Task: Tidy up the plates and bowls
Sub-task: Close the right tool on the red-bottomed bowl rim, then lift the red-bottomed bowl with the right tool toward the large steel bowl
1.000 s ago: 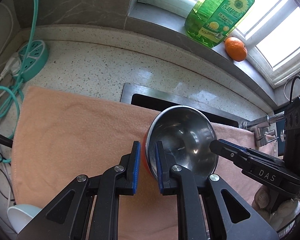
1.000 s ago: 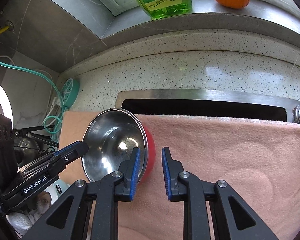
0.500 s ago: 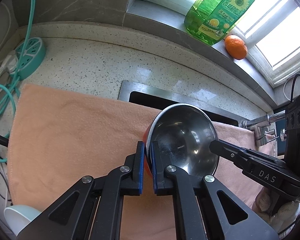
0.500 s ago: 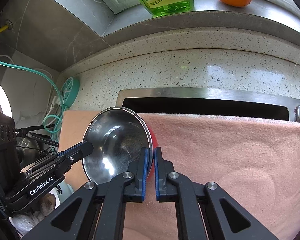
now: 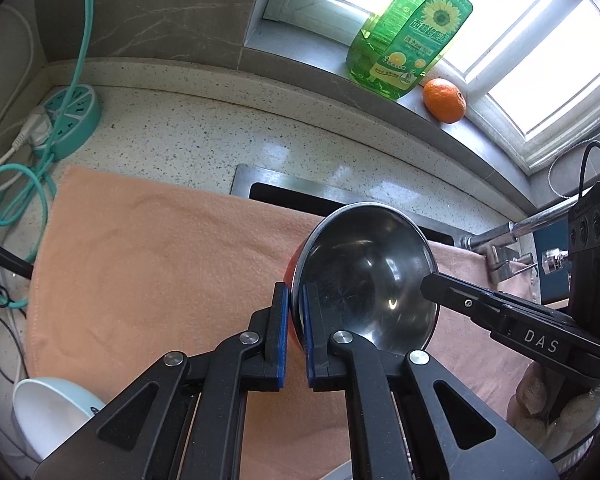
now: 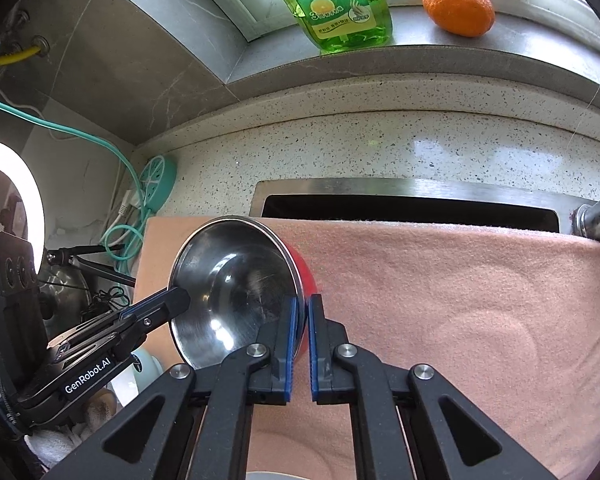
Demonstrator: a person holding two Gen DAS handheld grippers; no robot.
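A steel bowl [image 5: 366, 276] with a red outside is held up over the peach towel [image 5: 156, 264], tilted on its side. My left gripper [image 5: 295, 300] is shut on its rim, one finger inside and one on the red wall. My right gripper [image 6: 303, 312] is shut on the opposite rim of the same bowl [image 6: 236, 280]. Each gripper shows in the other's view. A pale blue bowl [image 5: 48, 416] with a white inside sits at the lower left of the left wrist view.
The towel [image 6: 440, 296] covers most of a steel sink [image 6: 408, 200] in the speckled counter. A faucet [image 5: 504, 240] stands at the right. A green soap bottle [image 5: 408, 40] and an orange [image 5: 444, 100] stand on the sill. A teal power strip [image 5: 68, 120] with cables lies left.
Both grippers have closed onto the bowl's rim from open jaws. The bowl has stayed in about the same place, tilted between them.
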